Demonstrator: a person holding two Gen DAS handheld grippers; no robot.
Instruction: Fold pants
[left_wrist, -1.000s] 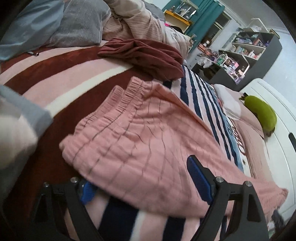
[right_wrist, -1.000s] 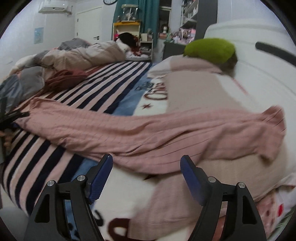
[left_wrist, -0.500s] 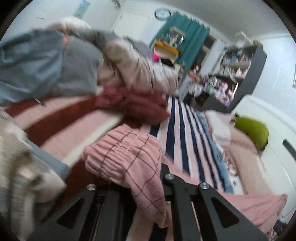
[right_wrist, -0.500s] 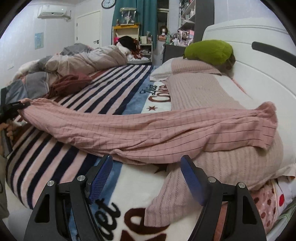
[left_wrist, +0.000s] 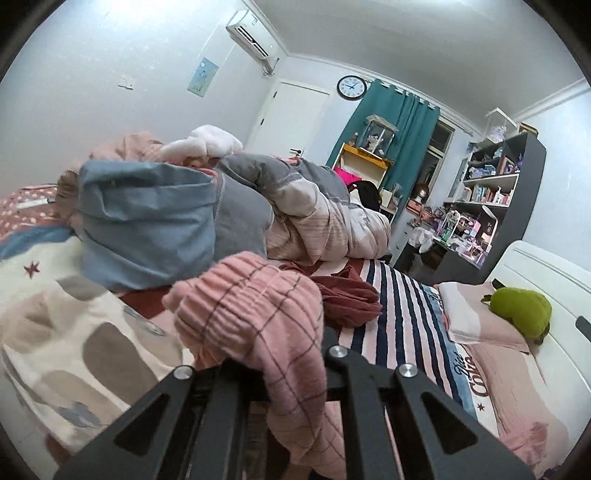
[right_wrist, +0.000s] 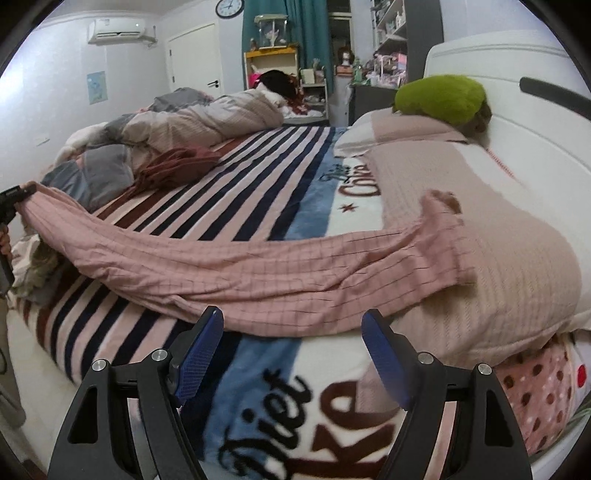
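Leftmost, left gripper (right_wrist: 14, 201): jaws clamped on the pants (right_wrist: 258, 266) waistband at the frame's left edge. Pants: stretched across the striped blanket (right_wrist: 266, 177) toward the right. Lower centre, right gripper (right_wrist: 291, 354): jaws wide apart, empty, near the pants' edge.

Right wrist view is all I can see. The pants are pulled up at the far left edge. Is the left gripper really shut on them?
Observer: Yes. In the left wrist view the left gripper is shut on the waistband of the pants, which bunches over the fingers.
Operator: Does cloth hang below it?
Observer: Yes, a fold drops down between the black arms of the gripper.
Operator: What lies just behind the waistband?
Observer: A dark red garment on the striped blanket.
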